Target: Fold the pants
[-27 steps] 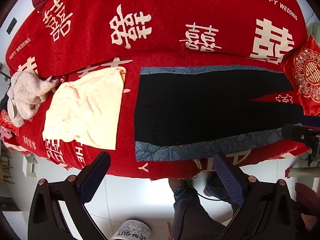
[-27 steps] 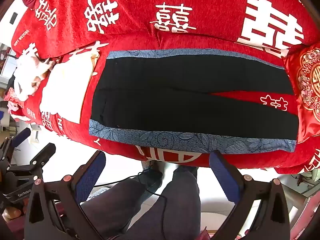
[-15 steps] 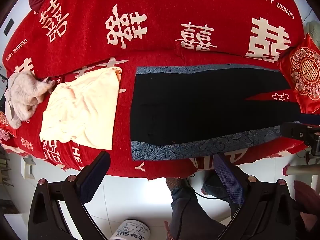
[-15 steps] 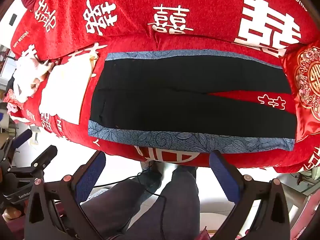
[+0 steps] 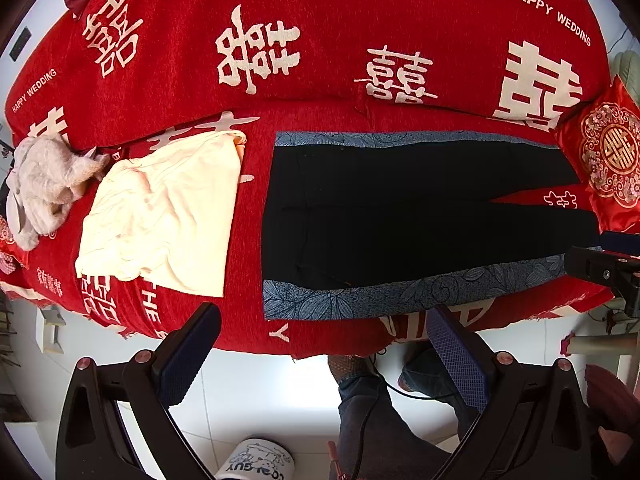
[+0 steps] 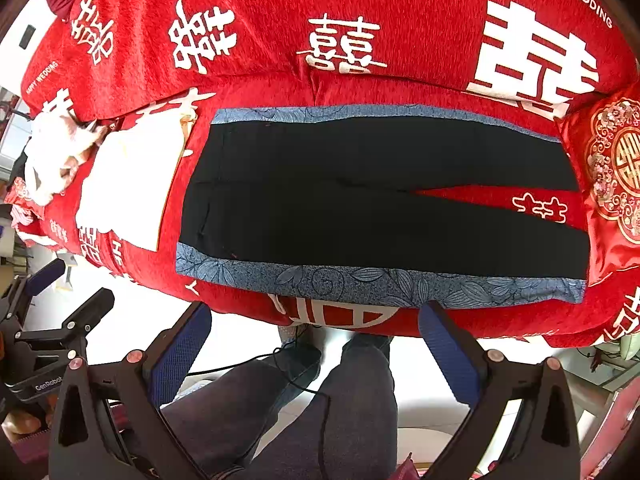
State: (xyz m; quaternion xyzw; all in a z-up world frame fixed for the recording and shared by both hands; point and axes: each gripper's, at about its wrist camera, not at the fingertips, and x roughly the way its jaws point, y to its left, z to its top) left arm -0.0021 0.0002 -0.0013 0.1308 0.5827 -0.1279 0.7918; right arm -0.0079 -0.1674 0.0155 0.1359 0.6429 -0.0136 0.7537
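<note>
I held both claws, left (image 5: 320, 344) and right (image 6: 316, 336), tipped steeply down, released and empty, above the flat pants (image 6: 360, 200).

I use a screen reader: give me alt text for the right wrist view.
Black pants with blue patterned side bands lie flat, unfolded, on a red sofa cover, waist left, legs right. The open right gripper hovers in front, empty; a cream garment lies left.

A home living room is showing: a sofa draped in a red plush wedding-print cover (image 5: 328, 40), an embroidered red satin cushion (image 5: 608, 160), and a white tiled floor (image 5: 256, 392).
</note>
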